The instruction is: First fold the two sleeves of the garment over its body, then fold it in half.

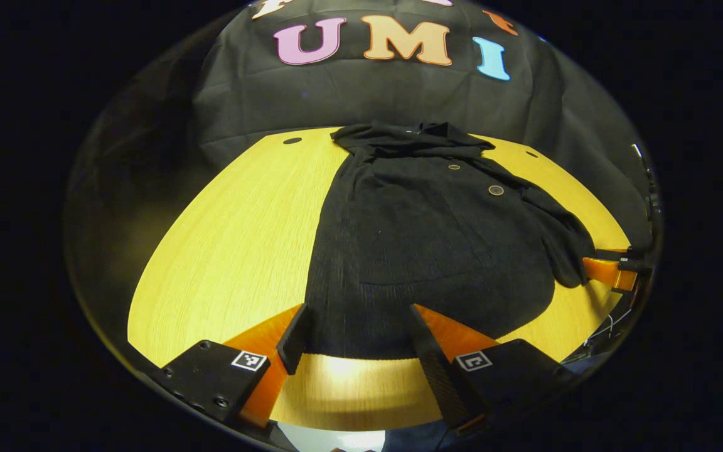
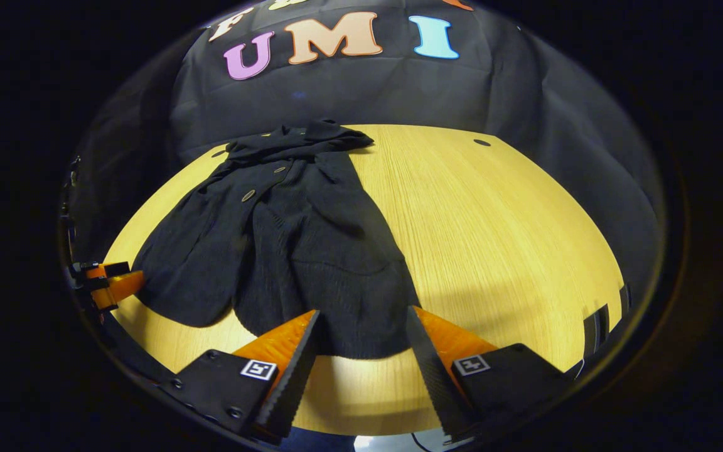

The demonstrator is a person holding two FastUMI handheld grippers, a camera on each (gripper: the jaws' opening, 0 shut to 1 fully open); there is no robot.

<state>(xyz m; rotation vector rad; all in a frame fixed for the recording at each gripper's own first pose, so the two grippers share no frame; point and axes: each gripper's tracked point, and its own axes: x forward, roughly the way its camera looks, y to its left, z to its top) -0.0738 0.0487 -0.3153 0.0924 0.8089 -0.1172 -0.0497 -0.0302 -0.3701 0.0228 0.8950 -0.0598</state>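
Left hand-held gripper (image 1: 356,336) agape, garment (image 1: 424,251) hem between fingers — untouched

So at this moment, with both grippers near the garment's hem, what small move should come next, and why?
Probably lower both open grippers, left and right, onto the near hem of the black knitted buttoned garment and pinch it. Both sleeves appear already folded over the body on the yellow wooden table, so only the fold in half seems left.
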